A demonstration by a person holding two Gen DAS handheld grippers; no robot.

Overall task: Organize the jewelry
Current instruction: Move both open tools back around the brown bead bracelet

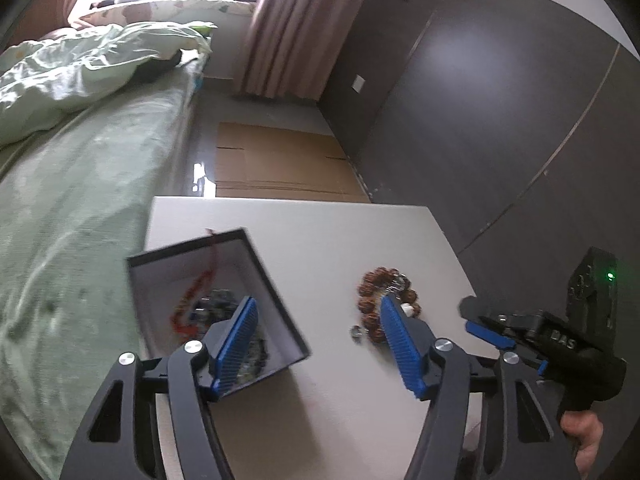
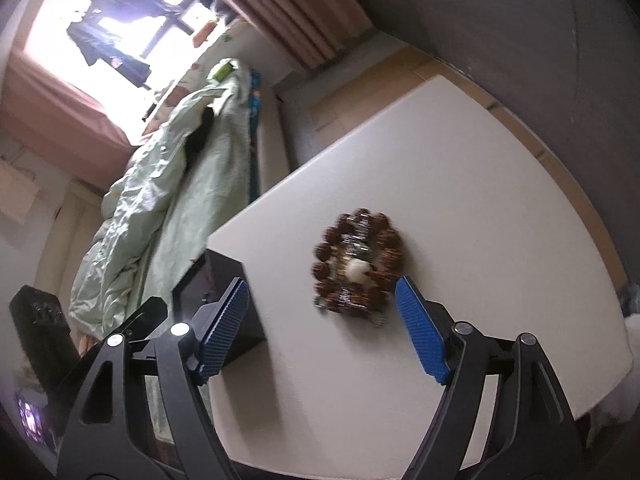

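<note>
A dark open box [image 1: 256,280] with a pale lining stands at the left of the white table [image 1: 320,240]; a red-orange bead string [image 1: 192,300] and other dark jewelry lie inside. A brown bead bracelet pile [image 1: 378,292] with a white bead lies to its right on the table. My left gripper [image 1: 316,316] hovers open above the table, one finger over the box, the other by the pile. In the right wrist view the pile [image 2: 358,258] lies just ahead of my open right gripper [image 2: 320,300]; the box [image 2: 224,288] is at its left finger.
A bed with a green duvet [image 1: 72,80] runs along the table's left side. Flattened cardboard [image 1: 280,160] lies on the floor beyond the table. A dark wall [image 1: 500,100] stands to the right. A small silver piece [image 1: 355,332] rests near the pile. A hand [image 1: 584,432] holds the right gripper.
</note>
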